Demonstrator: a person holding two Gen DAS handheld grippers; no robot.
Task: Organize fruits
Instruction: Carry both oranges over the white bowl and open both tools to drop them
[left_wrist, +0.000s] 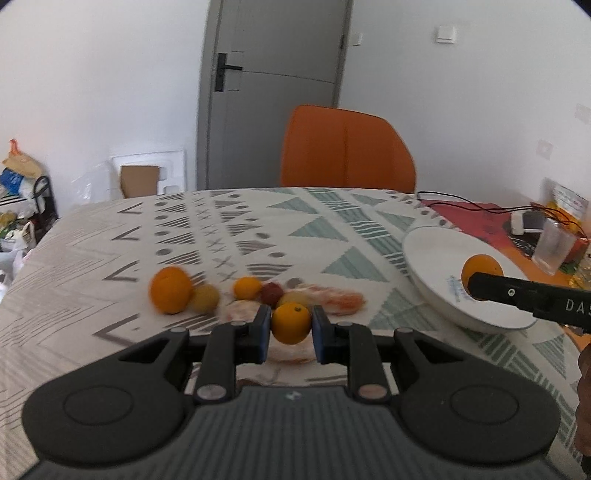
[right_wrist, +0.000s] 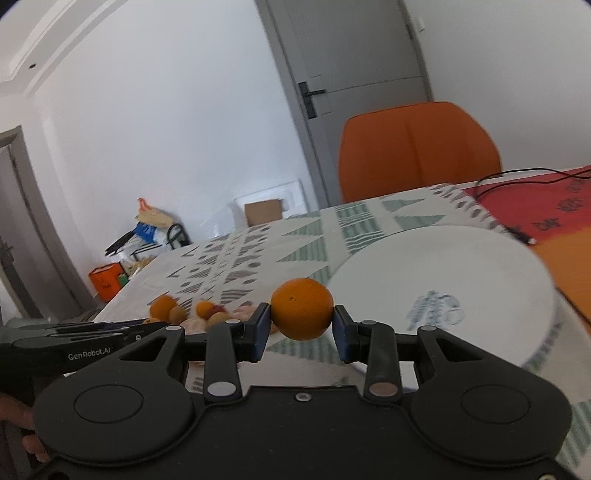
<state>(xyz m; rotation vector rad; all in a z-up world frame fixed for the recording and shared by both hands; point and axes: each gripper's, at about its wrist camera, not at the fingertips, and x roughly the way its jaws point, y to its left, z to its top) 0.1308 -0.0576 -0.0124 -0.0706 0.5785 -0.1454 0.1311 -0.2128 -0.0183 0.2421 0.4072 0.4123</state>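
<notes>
My left gripper (left_wrist: 291, 325) is shut on a small orange (left_wrist: 291, 323) and holds it just above the patterned tablecloth, at the near edge of a fruit pile. The pile holds a big orange (left_wrist: 171, 290), a yellow fruit (left_wrist: 204, 299), a small orange (left_wrist: 246, 288), a dark red fruit (left_wrist: 272, 292) and peeled pieces in plastic (left_wrist: 332, 299). My right gripper (right_wrist: 301, 328) is shut on another orange (right_wrist: 302, 308), held in the air at the left rim of a white bowl (right_wrist: 461, 266). That bowl (left_wrist: 436, 254) and orange (left_wrist: 480, 271) also show in the left wrist view.
An orange chair (left_wrist: 347, 147) stands behind the table's far edge. A red mat (left_wrist: 469, 218) with a black cable, a glass (left_wrist: 554, 247) and small items lies right of the bowl. Bags and a cardboard box sit on the floor at left.
</notes>
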